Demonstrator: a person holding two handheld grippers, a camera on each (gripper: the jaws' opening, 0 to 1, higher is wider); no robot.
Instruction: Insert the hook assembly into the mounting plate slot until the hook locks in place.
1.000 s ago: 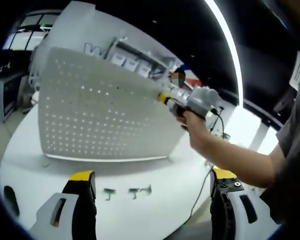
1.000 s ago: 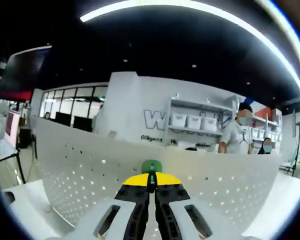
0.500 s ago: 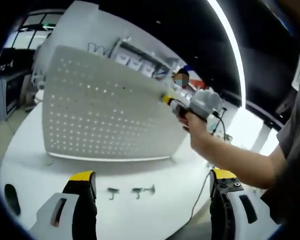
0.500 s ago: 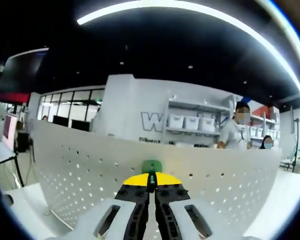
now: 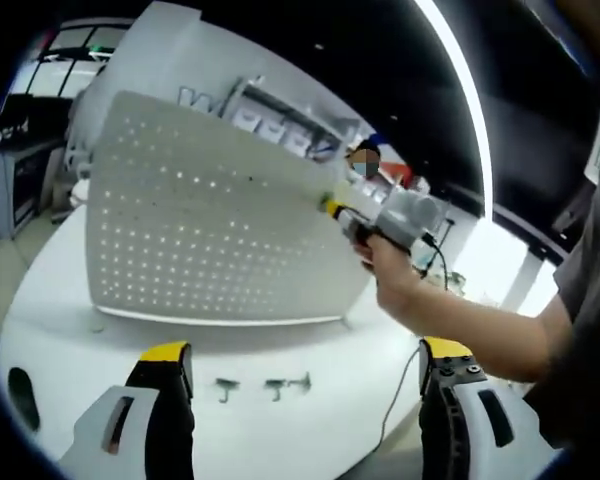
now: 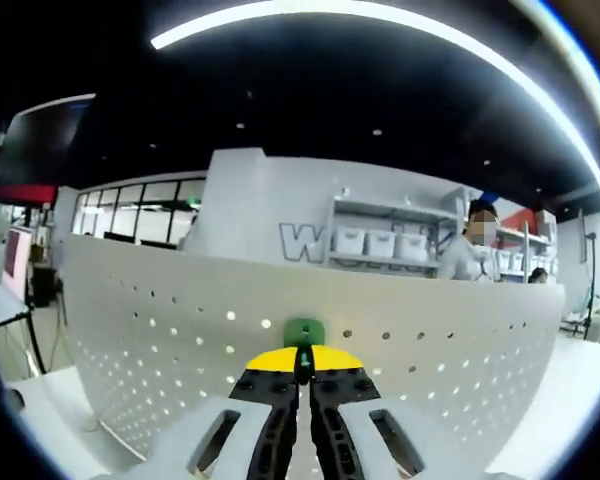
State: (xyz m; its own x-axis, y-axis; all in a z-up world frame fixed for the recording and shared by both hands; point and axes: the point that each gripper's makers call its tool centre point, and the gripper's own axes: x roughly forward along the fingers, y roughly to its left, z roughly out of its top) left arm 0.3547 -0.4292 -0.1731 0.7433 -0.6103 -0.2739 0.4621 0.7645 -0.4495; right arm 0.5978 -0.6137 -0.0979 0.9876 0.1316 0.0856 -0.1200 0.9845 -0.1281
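A white perforated mounting plate (image 5: 200, 230) stands upright on the white table (image 5: 310, 420). My right gripper (image 6: 302, 368) is shut on a green hook piece (image 6: 303, 331), held close in front of the plate (image 6: 180, 350) near its top edge. In the left gripper view that right gripper (image 5: 345, 215) shows in a person's hand (image 5: 385, 270) at the plate's upper right. My left gripper (image 5: 300, 375) hangs open low over the table, nothing between its jaws. Two small metal hooks (image 5: 265, 385) lie on the table ahead of it.
A cable (image 5: 405, 370) trails off the table's right edge. Behind the plate are shelves with bins (image 6: 380, 240), a white wall with lettering, and people standing far off (image 6: 465, 255). The person's forearm (image 5: 480, 325) crosses the right side.
The right gripper with the green hook has drawn slightly lower and closer to the plate face. The left gripper has not moved and stays open.
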